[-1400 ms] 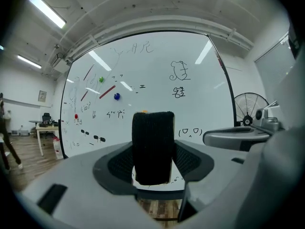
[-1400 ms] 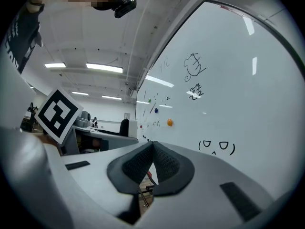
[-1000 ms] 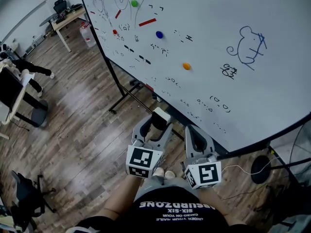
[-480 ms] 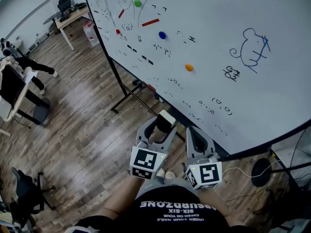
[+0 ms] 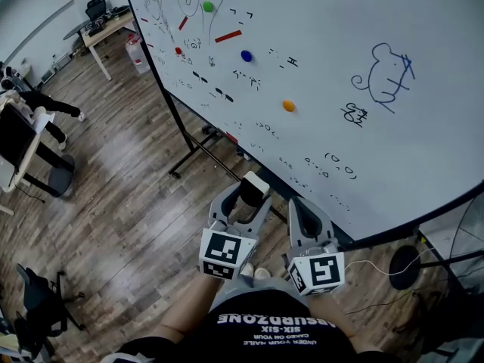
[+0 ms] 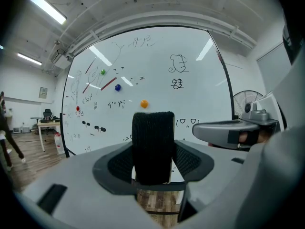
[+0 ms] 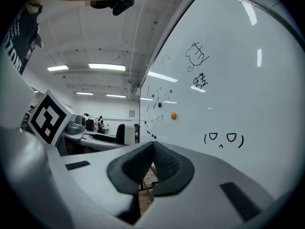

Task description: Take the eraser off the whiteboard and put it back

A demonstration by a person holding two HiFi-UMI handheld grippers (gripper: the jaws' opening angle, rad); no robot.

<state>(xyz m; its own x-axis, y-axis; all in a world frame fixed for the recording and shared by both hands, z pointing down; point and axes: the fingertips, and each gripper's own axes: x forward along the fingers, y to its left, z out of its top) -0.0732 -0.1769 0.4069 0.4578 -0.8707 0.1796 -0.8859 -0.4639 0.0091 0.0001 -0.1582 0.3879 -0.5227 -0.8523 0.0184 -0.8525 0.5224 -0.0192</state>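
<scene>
Before the glossy whiteboard (image 5: pixel 340 36), the grey plastic left gripper (image 5: pixel 246 197) pinches a rectangular eraser (image 6: pixel 152 147), black felt here, white-backed in head view; the right gripper's (image 7: pixel 151 162) mesh-textured pads (image 7: pixel 167 163) meet.

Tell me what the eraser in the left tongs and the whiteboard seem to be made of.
Eraser: matte black felt, judging by its fuzzy, fibrous face, on a pale body, perhaps plastic or foam. Whiteboard: smooth glossy white coating, since ceiling lights streak across it; the core cannot be told.
</scene>
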